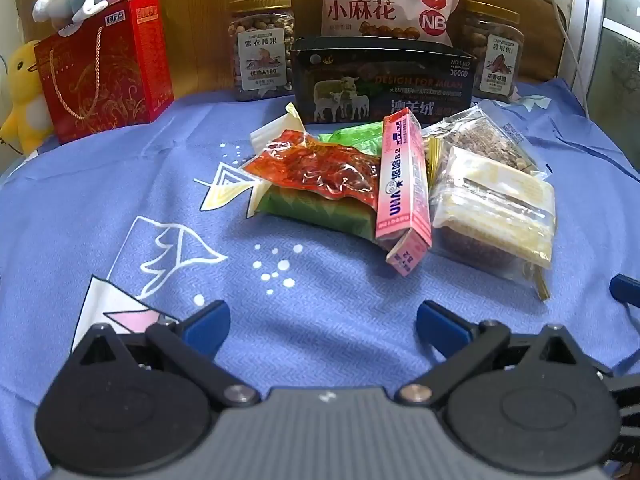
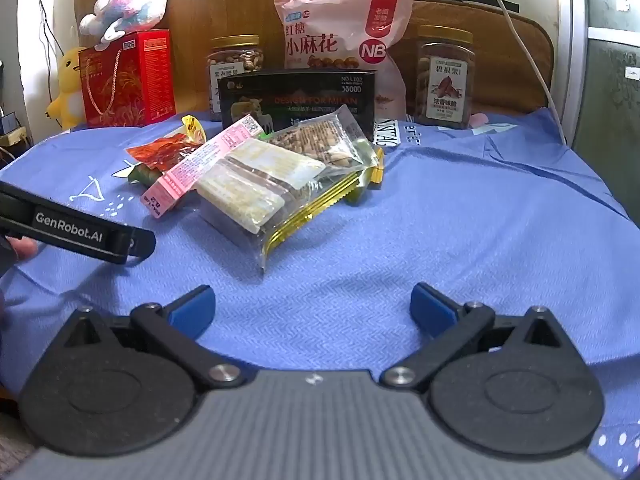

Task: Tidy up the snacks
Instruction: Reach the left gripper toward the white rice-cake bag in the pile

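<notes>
A heap of snacks lies mid-table on the blue cloth [image 1: 100, 208]. In it are a red vacuum pack [image 1: 320, 168], a green packet [image 1: 316, 210] beneath it, a pink box [image 1: 404, 188] leaning across, and clear packs of pale and brown bars [image 1: 496, 204]. Behind the heap stands a black box [image 1: 380, 80]. My left gripper [image 1: 323, 322] hovers open in front of the heap, nothing between its blue pads. My right gripper [image 2: 312, 306] is also open and empty, short of the clear bar packs [image 2: 260, 188]. The pink box [image 2: 200, 160] lies left of them.
Along the back stand a red gift box [image 1: 104, 68] with plush toys, two nut jars [image 1: 262, 48] [image 1: 494, 50] and a pink snack bag [image 1: 384, 0]. The left gripper's black body [image 2: 76, 228] and a fingertip show at left in the right wrist view. A white cable [image 2: 524, 40] hangs at right.
</notes>
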`<state>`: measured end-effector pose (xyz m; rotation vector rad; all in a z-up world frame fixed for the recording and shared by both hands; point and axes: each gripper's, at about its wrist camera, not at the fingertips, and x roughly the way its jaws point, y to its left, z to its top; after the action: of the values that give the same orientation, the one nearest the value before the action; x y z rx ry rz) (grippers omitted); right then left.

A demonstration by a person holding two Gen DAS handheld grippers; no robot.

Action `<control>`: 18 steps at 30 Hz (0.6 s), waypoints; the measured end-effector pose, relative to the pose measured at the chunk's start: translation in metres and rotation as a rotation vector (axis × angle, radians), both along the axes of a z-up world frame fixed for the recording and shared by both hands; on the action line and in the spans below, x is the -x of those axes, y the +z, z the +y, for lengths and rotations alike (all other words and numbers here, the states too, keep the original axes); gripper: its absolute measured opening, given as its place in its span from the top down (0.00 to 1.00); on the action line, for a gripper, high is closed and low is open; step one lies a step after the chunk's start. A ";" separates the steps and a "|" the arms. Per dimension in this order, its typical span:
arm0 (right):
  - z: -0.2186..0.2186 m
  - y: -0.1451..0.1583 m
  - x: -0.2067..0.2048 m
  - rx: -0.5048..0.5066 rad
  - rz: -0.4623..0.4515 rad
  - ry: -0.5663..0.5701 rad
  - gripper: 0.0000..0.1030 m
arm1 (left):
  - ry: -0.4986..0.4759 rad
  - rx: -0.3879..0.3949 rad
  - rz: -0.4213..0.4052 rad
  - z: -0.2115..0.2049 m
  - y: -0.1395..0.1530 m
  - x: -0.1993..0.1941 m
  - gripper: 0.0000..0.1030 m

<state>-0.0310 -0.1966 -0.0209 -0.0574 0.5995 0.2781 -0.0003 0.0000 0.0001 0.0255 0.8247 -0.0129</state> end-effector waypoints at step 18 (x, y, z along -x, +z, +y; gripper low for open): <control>0.008 0.010 0.011 0.016 -0.110 0.060 0.12 | -0.108 0.232 -0.107 0.042 0.013 0.013 0.03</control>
<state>-0.0418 -0.1888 -0.0108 -0.1058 0.4915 0.3263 -0.0134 0.0416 0.0130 -0.1469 0.7100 -0.2069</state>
